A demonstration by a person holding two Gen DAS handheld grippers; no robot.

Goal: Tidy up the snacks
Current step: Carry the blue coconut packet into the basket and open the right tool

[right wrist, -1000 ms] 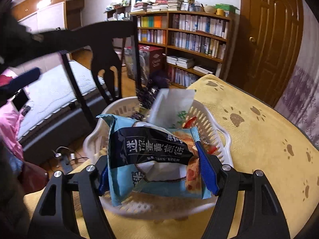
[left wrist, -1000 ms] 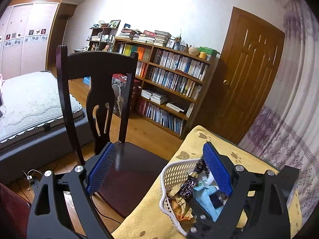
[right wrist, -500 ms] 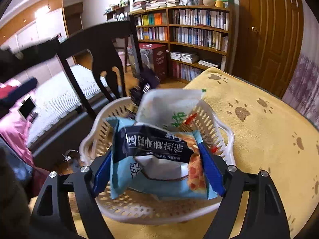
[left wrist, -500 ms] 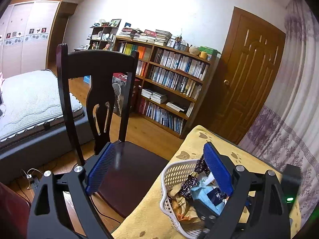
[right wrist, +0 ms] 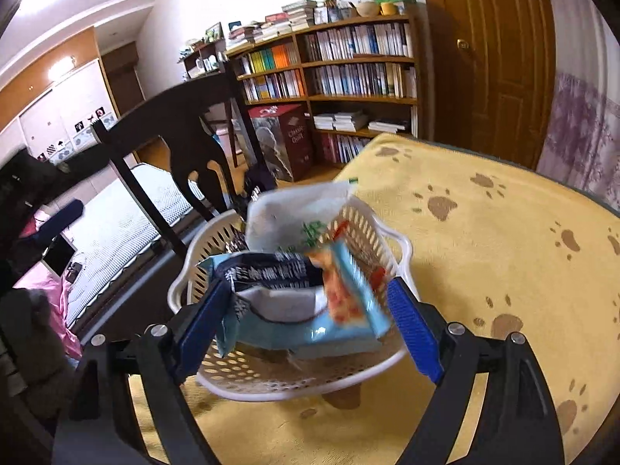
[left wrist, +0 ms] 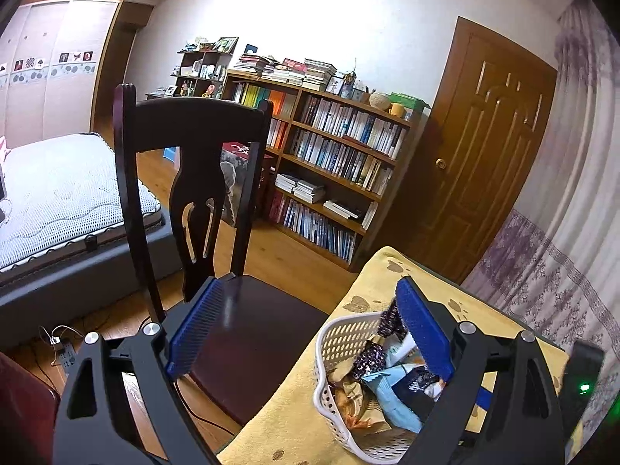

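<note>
Covering the tabletop (right wrist: 503, 271) is a yellow paw-print cloth. On it sits a white basket (right wrist: 294, 379) full of snacks. The right tool (right wrist: 310, 321) is apart around a blue snack bag (right wrist: 310, 310) at 6 o'clock over the basket. The left tool (left wrist: 306, 329) is apart, empty.

The basket (right wrist: 391, 368) sits on the worktop (right wrist: 503, 271) at its near left edge, snack packets (right wrist: 294, 294) inside; the chair (left wrist: 248, 333) stands left, the bookshelf (left wrist: 333, 178) far behind.

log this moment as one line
right gripper: open, blue snack bag over white basket | left gripper: open, empty
</note>
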